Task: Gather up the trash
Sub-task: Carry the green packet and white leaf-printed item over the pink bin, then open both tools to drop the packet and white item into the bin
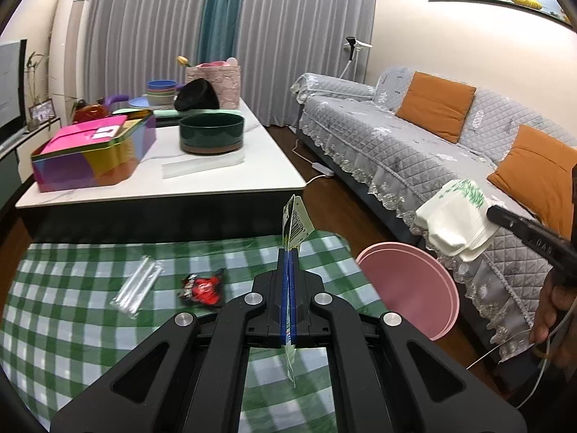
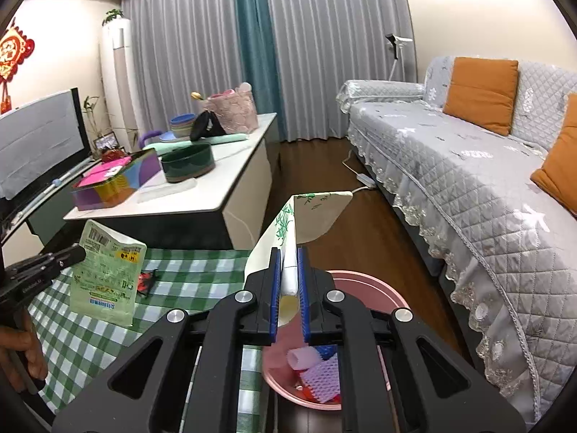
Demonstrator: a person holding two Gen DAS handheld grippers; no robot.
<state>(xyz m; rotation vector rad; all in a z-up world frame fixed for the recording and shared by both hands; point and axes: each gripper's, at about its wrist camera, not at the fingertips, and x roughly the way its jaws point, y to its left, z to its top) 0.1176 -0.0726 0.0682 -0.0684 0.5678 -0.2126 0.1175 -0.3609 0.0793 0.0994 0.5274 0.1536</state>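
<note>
Pink bin sits beside the green checked tablecloth. Right gripper clamps a flattened white paper cup above it; left gripper pinches a green wrapper. Red wrapper and clear sleeve lie on the cloth.

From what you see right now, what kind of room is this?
Most likely a home living room. A long sofa with a quilted grey cover and orange cushions stands by the wall, floor-length curtains hang behind, and a low white table holds household things.

Bin right of table, before sofa.
</note>
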